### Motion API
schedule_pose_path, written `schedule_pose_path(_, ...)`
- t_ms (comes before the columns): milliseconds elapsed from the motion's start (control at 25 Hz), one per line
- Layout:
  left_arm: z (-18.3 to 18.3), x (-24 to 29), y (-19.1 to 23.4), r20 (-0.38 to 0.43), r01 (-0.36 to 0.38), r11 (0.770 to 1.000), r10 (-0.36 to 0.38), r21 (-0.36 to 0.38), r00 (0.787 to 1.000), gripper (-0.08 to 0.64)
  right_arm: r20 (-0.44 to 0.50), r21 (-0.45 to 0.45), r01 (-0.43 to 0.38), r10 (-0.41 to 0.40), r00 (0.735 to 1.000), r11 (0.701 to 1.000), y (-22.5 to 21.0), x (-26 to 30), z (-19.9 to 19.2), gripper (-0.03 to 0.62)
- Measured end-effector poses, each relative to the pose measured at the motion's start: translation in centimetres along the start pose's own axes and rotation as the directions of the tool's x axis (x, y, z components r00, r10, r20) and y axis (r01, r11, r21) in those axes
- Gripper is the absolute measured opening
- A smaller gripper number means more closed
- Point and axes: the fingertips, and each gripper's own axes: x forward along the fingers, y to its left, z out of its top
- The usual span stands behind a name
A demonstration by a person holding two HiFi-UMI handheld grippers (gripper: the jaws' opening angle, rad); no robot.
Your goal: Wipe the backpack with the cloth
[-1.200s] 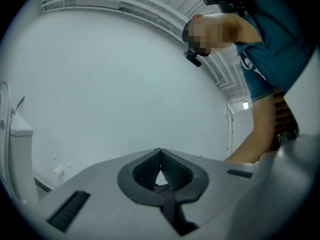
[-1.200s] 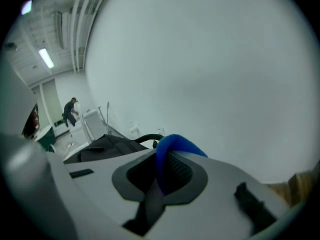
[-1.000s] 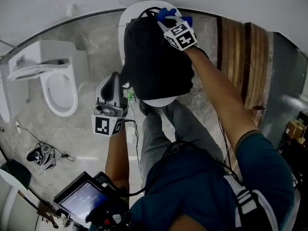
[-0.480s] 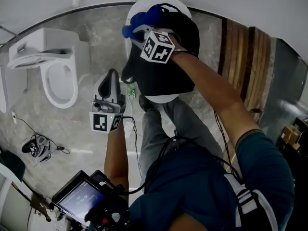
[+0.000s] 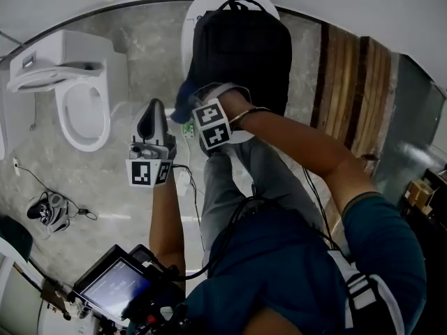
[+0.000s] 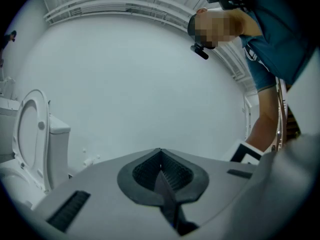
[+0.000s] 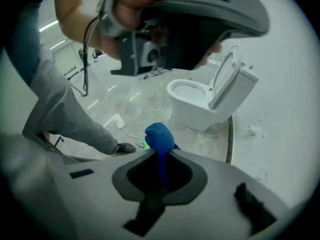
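I see my left gripper (image 5: 154, 112) closed empty near the white toilet (image 5: 84, 110), my right gripper (image 5: 198, 96) pinching the bunched blue cloth (image 5: 184, 98) at the near-left corner of the black fabric backpack (image 5: 241, 47), which lies lengthwise on the white round table (image 5: 187, 33), handle pointing away.

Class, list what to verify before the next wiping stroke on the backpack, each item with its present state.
1. The cloth is clamped in the right hand-held gripper: ok.
2. The left hand-held gripper is shut, empty and clear of the backpack: ok.
3. The backpack lies flat on the white round table: ok.
4. The cloth touches the backpack: not ok, it is off the near left edge.
5. The backpack's surface is clean: cannot tell.
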Motion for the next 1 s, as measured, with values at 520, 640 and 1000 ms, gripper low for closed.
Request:
schedule_pose_path(520, -1.1, -0.4, -0.8, -0.034, 0.042, 0.999, -0.043, -0.015, 0.998, 0.003, 0.095, 0.549, 0.117, -0.201, 0.975, 0.828, 8.4, -3.3, -7.1, 0.028)
schedule_pose_path(640, -1.0, 0.3, -1.6, -0.037, 0.065, 0.998, -0.065, -0.015, 0.997, 0.003, 0.038, 0.676, 0.183, -0.282, 0.959, 0.714, 9.7, -5.4, -11.2, 0.028)
schedule_pose_path(1000, -0.4, 2.2, -3.3, -0.036, 0.123, 0.992, -0.123, -0.017, 0.992, 0.003, -0.253, 0.885, 0.427, -0.578, 0.776, 0.185, 7.3, -12.3, -25.8, 0.028)
